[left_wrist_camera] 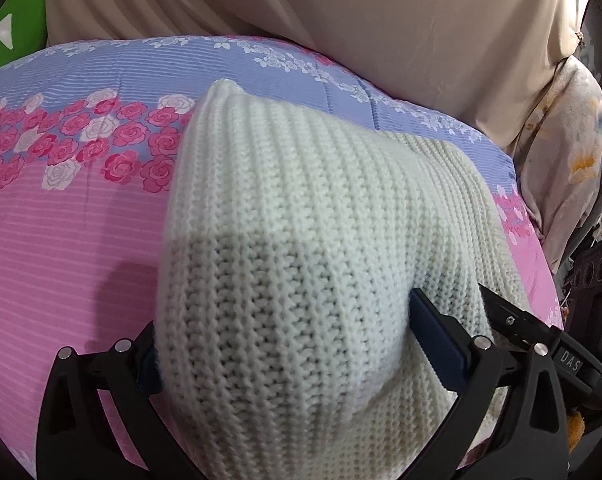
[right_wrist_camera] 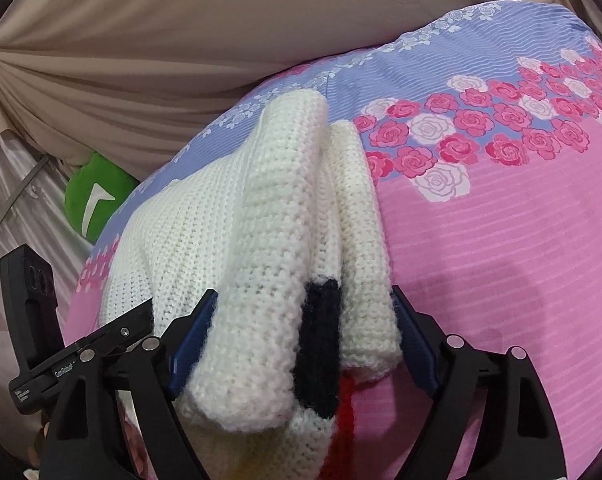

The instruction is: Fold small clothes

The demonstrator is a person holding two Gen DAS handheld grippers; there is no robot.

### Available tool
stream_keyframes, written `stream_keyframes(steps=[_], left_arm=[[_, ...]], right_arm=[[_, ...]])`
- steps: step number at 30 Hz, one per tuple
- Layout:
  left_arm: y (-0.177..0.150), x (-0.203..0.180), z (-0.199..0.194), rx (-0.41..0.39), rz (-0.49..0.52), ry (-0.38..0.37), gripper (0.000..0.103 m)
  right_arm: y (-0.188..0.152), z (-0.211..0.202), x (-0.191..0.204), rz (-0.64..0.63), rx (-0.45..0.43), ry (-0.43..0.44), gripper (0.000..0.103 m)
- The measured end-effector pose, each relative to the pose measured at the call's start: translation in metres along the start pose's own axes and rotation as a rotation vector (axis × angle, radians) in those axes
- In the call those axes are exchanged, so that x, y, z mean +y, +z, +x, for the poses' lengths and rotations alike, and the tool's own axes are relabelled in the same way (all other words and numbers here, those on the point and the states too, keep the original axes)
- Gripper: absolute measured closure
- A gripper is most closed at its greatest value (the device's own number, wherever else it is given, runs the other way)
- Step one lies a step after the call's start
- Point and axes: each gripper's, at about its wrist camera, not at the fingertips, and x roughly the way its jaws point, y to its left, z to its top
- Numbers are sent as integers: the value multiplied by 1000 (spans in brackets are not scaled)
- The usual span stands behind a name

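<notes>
A white knitted garment lies bunched on a pink and blue rose-print bedspread. My left gripper is shut on a thick fold of it, blue pads pressing both sides. The right gripper's black fingers show at the garment's right edge. In the right wrist view my right gripper is shut on folded layers of the same garment, which has a black patch and a red stripe. The left gripper shows at the left, clamped on the knit.
Beige draped fabric rises behind the bed. A green cushion lies at the bed's far corner. A floral cloth hangs at the bed's right side. The bedspread spreads open to the right of the garment.
</notes>
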Motion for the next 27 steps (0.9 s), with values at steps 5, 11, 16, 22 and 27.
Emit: stream_keyframes(steps=[5,11,16,22,27], left_arm=[[2,1,-1,12,-3,-23,6],[12,-7,-31,12,59,-60,44],[26,-23,-82,-40,147,-156,54],[49,-27,-184,-258,270,-195,55],[75,0,-259,-458,322,-166,54]], right_arm=[[3,1,-6,33,4,44,45],[5,-27,22,-6,-57,52,62],[5,-76,80,-115,-165,63,64],[14,-132,144,-209,-331,156,64],[34,-147,205,-275,-444,315,64]])
